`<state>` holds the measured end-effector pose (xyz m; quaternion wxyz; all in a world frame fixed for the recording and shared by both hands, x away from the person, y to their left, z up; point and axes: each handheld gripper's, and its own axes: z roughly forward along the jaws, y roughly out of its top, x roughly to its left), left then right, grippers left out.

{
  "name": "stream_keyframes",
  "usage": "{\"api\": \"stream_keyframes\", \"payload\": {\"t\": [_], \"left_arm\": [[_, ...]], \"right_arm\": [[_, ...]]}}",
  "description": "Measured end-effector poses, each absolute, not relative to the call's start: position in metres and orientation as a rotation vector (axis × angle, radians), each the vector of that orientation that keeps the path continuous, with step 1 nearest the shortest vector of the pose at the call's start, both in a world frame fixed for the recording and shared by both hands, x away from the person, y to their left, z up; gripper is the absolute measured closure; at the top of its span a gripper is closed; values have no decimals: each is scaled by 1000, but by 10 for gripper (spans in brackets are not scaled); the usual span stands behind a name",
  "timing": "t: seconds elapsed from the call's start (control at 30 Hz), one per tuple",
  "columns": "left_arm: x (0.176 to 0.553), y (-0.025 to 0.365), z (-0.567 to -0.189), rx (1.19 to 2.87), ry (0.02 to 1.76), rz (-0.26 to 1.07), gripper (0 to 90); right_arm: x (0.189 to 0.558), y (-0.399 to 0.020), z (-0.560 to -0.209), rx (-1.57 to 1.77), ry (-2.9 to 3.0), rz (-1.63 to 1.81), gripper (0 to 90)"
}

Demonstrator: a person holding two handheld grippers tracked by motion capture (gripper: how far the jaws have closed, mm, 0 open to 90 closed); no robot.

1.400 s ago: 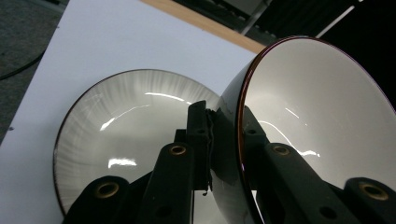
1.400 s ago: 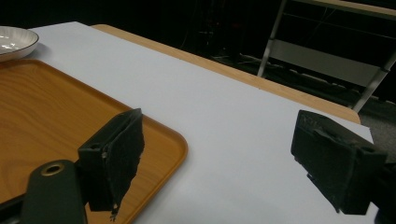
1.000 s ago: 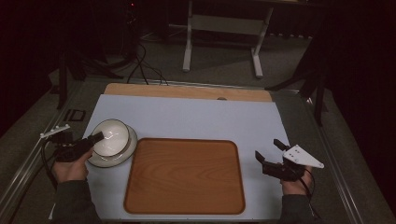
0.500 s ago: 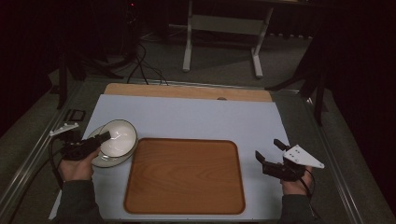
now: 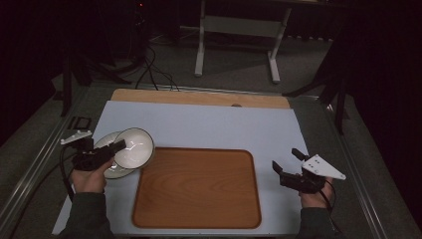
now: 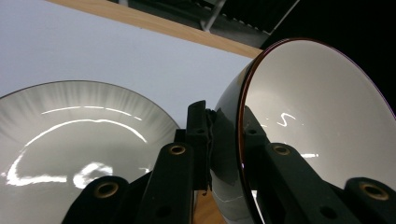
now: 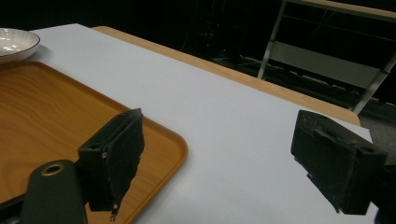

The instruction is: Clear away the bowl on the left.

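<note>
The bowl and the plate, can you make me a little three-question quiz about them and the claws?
1. True or false: the left claw pinches the bowl by its rim.
2. What lies under the lifted bowl? A) the plate B) a cup C) a spoon
3. Fill in: the right claw is ___ beside the wooden tray.

Key: 1 true. 2 A. 3 open.

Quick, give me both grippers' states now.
Left gripper: shut on the bowl rim, lifted off the plate.
Right gripper: open, holding nothing.
</note>
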<state>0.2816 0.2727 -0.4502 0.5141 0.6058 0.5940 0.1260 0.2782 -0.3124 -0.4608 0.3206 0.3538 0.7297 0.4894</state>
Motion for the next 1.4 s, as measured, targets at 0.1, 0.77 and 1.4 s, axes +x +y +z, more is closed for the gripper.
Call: {"api": "stream_keyframes", "payload": {"t": [0.1, 0.77, 1.4], "left_arm": [[282, 269, -449, 1465, 1418, 299, 809], [282, 247, -443, 1514, 1348, 270, 807], [282, 227, -441, 1563, 1303, 243, 804]], "right_arm": [[278, -313, -461, 929, 1916, 1288, 166], [278, -313, -461, 928, 1918, 1288, 167], [278, -313, -461, 926, 1917, 1290, 167]]}}
